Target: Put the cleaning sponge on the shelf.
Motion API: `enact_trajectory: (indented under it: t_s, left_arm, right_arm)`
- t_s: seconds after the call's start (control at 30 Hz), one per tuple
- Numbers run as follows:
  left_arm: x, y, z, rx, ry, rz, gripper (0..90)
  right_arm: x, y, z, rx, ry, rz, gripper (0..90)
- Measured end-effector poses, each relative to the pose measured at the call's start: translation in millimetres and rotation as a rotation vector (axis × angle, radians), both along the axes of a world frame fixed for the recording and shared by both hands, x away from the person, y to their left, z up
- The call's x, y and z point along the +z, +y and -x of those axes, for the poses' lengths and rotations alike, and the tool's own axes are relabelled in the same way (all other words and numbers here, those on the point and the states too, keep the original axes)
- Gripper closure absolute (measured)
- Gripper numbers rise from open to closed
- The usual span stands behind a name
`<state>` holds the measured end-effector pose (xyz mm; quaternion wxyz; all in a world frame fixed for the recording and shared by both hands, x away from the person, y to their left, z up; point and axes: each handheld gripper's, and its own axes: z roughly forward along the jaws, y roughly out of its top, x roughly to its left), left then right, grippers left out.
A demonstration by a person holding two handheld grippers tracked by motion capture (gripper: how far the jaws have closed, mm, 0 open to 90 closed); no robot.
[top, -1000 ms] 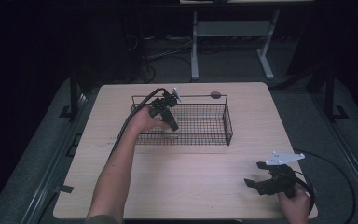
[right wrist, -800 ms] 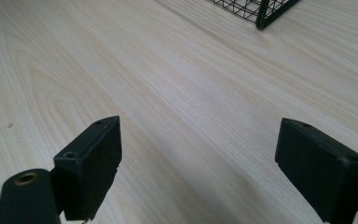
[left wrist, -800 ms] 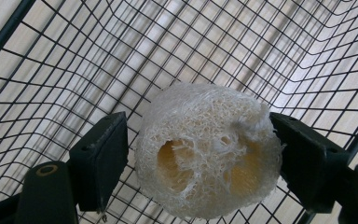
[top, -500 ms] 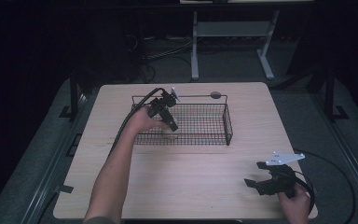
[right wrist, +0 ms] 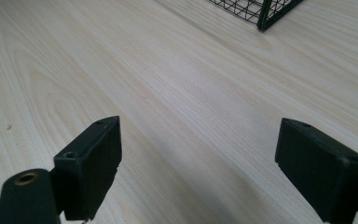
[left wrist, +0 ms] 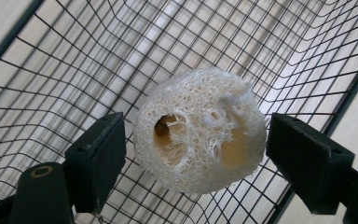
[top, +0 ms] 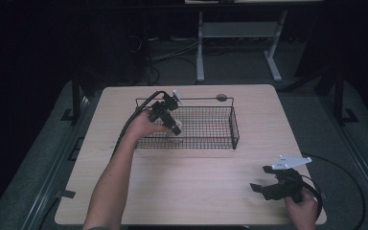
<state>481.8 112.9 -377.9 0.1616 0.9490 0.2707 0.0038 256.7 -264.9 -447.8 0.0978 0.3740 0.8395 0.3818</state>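
Nearest, by the tabletop's point(top: 191, 191) near right corner, the right tongs point(top: 268, 179) rest low in a hand with their jaws spread wide and nothing between them; in the right gripper view they face bare wood, with one corner of the wire basket point(right wrist: 265, 11) at the far top edge.

Farther in, toward the far left part of the tabletop, the left tongs point(top: 171, 125) reach down inside the left end of the wire basket point(top: 206, 127). Their jaws stand wide too, one on either side of a pale loofah piece point(left wrist: 199, 130), with a gap showing on each side, so it is not gripped. The loofah piece point(top: 176, 128) is a short, roundish chunk lying on the basket's mesh floor near the left end; its cut face, with the holes of the core, is turned toward the camera on the tongs, so its short axis runs along the line of the jaws.

Mesh walls rise close around it. Just beyond the basket's far rim, toward the tabletop's far edge, lies a small dark roundish object point(top: 221, 97), too small to make out.
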Motion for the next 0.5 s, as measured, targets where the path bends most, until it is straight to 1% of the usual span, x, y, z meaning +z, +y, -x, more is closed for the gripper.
enact_trajectory:
  t_s: [0.17,0.2,0.3,0.37,0.4,0.43,0.5]
  left_arm:
    - [2.6,-1.3,2.6,-0.003,-0.006,0.018,18.0]
    - [3.6,-1.6,2.9,-0.010,-0.016,0.011,18.2]
    - [4.9,-1.5,3.6,-0.007,-0.018,0.014,18.2]
    - [6.8,0.7,3.6,-0.006,-0.014,0.019,18.2]
    - [7.4,1.4,4.0,-0.001,-0.016,0.022,18.2]
    - [8.8,2.5,4.2,0.000,-0.019,0.016,18.2]
    - [11.2,4.1,5.1,0.003,-0.018,0.022,18.2]
  right_arm:
    - [0.9,1.7,0.6,0.003,-0.003,0.003,14.2]
    - [0.8,2.0,0.6,0.002,-0.002,0.001,14.2]
    - [0.9,1.7,0.7,0.002,-0.001,0.000,14.2]
    - [0.7,1.2,0.1,0.004,-0.002,-0.003,14.2]
    - [0.7,1.1,0.0,0.002,-0.003,-0.002,14.2]
    - [1.0,1.3,0.3,0.001,-0.001,-0.003,14.2]
    - [1.4,1.6,0.7,0.002,-0.001,-0.001,14.2]
